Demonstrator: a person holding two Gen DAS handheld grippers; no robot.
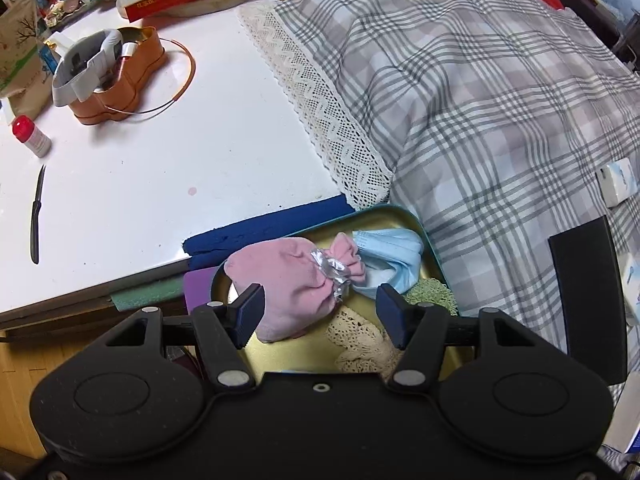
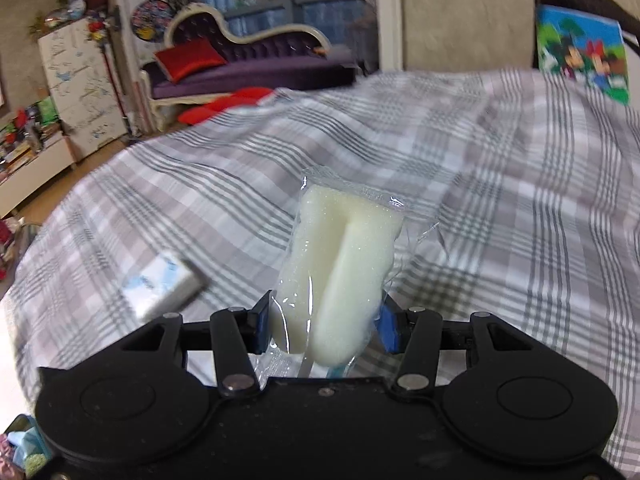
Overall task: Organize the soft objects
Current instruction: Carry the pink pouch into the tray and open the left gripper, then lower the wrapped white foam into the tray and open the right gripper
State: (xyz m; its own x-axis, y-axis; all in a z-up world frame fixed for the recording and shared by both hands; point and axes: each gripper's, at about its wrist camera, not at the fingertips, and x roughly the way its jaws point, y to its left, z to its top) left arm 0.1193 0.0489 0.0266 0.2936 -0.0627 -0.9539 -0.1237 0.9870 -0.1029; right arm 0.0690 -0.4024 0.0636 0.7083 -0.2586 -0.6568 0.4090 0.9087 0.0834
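My left gripper [image 1: 322,314] points down over a teal-rimmed tin tray [image 1: 400,210], open, its pads touching nothing. In the tray lie a pink drawstring pouch [image 1: 280,276] with a silver tie, a light blue face mask [image 1: 394,252], a cream lace doily [image 1: 360,344] and a green doily [image 1: 432,294]. The pouch lies below and between the fingers. My right gripper [image 2: 326,328] is shut on a pale foam sponge in clear plastic wrap [image 2: 344,248], held up above the plaid bedspread [image 2: 480,180].
A white table [image 1: 160,160] on the left carries an orange tin [image 1: 120,80], a red-capped bottle [image 1: 32,136] and a black knife [image 1: 36,216]. A tissue pack [image 2: 164,284] lies on the bed. A black panel [image 1: 588,300] stands right of the tray.
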